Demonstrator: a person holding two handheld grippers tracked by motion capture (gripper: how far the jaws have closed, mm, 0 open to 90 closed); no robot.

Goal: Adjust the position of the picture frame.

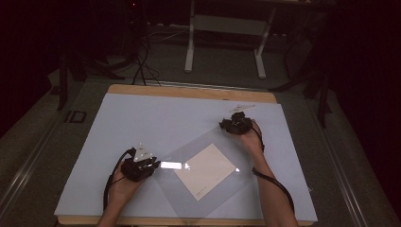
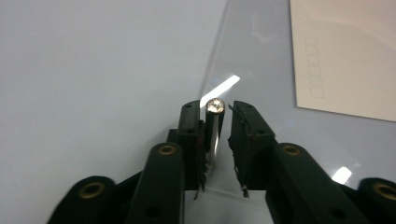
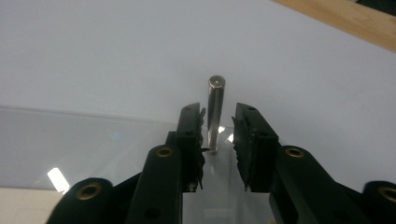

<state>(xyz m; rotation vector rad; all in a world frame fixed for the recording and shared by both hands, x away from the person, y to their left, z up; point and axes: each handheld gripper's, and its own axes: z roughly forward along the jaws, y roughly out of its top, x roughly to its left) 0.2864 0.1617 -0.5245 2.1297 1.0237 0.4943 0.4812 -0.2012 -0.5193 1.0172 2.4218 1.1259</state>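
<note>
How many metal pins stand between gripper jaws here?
2: one pin between the left gripper jaws, one pin between the right gripper jaws.

free: open desk (image 1: 142, 118) behind and left of sheet | blocked: upright metal pins (image 3: 215, 112) standing between each tongs' jaws, clear sheet (image 1: 208, 142) underneath

Dim room, edges of high view almost black. Grey carpeted floor (image 1: 227, 71) across upper half of frame. White metal stand (image 1: 226, 28) with two legs, top centre. Black cables (image 1: 142, 61) trailing on floor, upper left. Wooden table (image 1: 189, 92) with pale blue-white cover (image 1: 156, 123) at centre, catching most light.
</note>
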